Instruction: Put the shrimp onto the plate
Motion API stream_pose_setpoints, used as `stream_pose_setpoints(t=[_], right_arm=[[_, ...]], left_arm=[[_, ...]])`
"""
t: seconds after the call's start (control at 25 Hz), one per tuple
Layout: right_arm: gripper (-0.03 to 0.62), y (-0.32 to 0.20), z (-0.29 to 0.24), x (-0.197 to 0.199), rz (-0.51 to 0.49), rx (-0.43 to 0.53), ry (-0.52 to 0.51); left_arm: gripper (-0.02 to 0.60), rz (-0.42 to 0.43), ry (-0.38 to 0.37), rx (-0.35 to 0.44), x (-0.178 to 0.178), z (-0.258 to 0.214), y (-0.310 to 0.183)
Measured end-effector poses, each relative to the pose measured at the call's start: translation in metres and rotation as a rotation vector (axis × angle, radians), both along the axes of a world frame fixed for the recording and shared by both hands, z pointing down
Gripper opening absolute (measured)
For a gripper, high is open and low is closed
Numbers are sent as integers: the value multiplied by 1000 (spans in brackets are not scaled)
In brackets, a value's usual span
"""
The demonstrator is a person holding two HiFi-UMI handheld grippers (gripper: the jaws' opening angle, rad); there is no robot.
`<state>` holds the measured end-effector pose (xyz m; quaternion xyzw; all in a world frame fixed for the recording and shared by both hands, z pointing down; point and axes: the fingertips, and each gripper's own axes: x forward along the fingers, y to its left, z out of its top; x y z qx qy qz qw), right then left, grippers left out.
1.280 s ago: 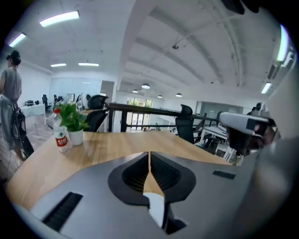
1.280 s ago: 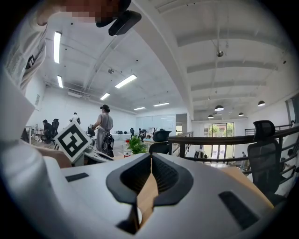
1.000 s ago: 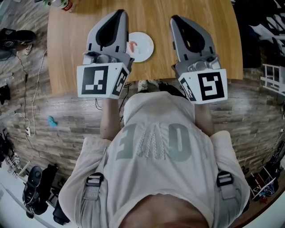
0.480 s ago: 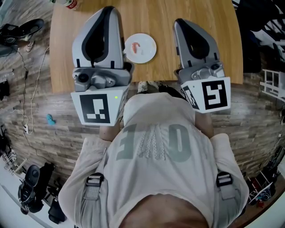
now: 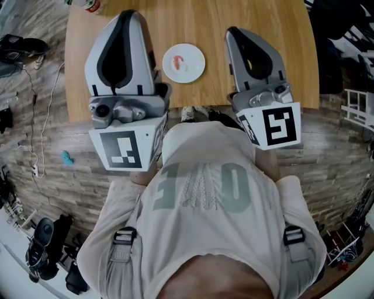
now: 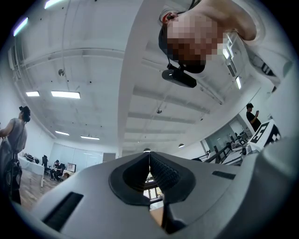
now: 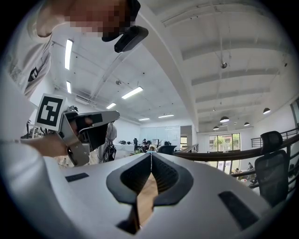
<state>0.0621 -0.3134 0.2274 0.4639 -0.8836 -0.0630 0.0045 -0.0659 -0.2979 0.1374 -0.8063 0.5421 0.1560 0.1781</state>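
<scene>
Looking down in the head view: a small pink-orange shrimp (image 5: 179,61) lies on the round white plate (image 5: 193,71), mid-way across the light wooden bench (image 5: 198,17). The plate sits between the two grippers, closer to the grey left gripper (image 5: 126,14) than to the grey right gripper (image 5: 232,30). Shrimp too small to read its long axis.

Left gripper view: jaws pressed together, nothing between them. They point up at the ceiling, away from the plate.

Right gripper view: jaws clenched and empty, aimed across the room above the bench.

Judgement: shrimp already placed, so no grasp is called for.
</scene>
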Motion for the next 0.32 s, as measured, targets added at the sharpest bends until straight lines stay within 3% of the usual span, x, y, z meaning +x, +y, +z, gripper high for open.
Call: stream_pose_setpoints(t=[0.32], right_arm=[[21,1,1,4,8,-8,0]], left_arm=[[11,4,-20,0,6,-11,-2]])
